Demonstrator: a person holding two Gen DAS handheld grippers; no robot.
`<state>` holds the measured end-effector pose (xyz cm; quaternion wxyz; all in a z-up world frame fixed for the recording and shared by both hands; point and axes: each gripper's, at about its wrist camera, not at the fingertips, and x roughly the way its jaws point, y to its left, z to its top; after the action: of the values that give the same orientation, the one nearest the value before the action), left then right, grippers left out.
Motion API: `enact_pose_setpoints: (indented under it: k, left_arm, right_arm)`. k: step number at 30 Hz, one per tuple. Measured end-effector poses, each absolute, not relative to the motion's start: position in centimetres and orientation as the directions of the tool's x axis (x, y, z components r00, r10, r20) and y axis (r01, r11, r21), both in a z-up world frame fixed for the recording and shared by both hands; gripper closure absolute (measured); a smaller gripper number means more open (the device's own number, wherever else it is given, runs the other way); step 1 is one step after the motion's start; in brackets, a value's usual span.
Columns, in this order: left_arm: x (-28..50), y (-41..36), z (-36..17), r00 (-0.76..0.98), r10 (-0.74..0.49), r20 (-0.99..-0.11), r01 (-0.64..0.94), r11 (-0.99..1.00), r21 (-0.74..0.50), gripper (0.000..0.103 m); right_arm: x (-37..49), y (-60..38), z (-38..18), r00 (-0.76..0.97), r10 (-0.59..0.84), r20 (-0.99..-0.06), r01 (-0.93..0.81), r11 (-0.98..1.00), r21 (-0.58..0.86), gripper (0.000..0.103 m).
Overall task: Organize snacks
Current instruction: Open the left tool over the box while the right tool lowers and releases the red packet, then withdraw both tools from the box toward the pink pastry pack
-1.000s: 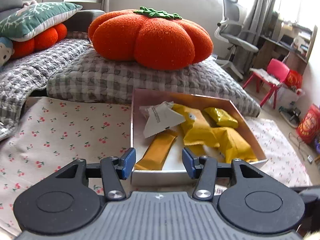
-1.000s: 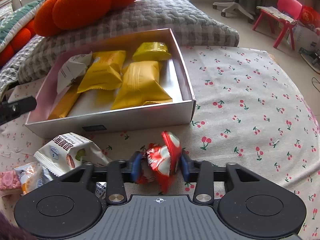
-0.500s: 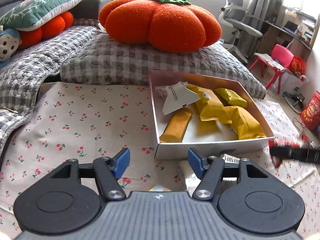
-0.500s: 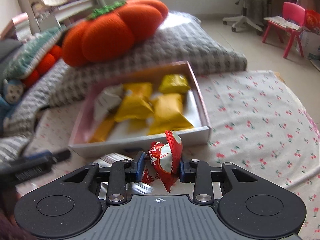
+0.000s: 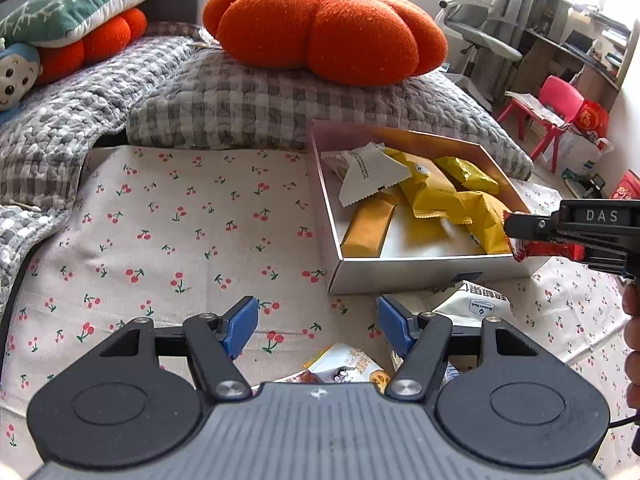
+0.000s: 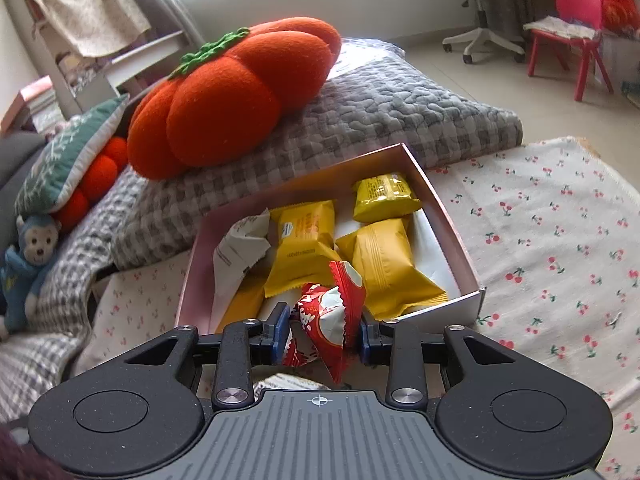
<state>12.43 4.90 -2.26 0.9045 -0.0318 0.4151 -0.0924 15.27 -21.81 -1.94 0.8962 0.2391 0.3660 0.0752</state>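
My right gripper point(image 6: 322, 338) pinches a red candy point(image 6: 326, 316) by the box point(image 6: 460, 240). My left gripper point(image 5: 318, 326) has just been opening, with nothing in it.

A lived-in home room, part bedroom, part study. A pumpkin-shaped cushion point(image 5: 324, 28) sits on a grey checked quilt point(image 5: 248, 108) with a soft toy monkey point(image 6: 28, 256) nearby; a cherry-print cloth point(image 5: 180, 232) covers the surface. Behind stand an office chair point(image 5: 476, 32), a cluttered desk point(image 5: 576, 52) and a child's red chair point(image 6: 568, 36).

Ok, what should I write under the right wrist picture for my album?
Right gripper holding a red snack packet above the box of yellow snacks.
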Motion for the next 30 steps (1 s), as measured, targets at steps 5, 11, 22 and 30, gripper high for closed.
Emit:
enact_pose_setpoints:
  k: [5,11,22,30]
  left_arm:
    - [12.4,5.2,-2.4,0.637,-0.191,-0.747,0.141,0.981,-0.131,0.037]
    - [12.3,5.5,-2.4,0.631,-0.197,-0.751,0.132,0.98,-0.146,0.033]
    - [11.9,5.7,-2.2,0.629,-0.194,-0.753,0.15,0.981,-0.127,0.03]
    - [11.5,7.2,-2.6,0.611,-0.194,-0.767,0.176,0.979,-0.106,0.019]
  right_arm:
    - [15.2,-22.0,-1.9,0.73,0.306,-0.611,0.045,0.871,0.49,0.055]
    - [14.8,-22.5,-1.3,0.745,0.315,-0.589,0.035,0.862,0.505,0.048]
    - [14.6,-22.3,-1.5,0.738,0.356,-0.574,0.01,0.844,0.536,0.046]
    - [12.0,-22.4,-0.9,0.713,0.325,-0.622,-0.018,0.894,0.447,0.015]
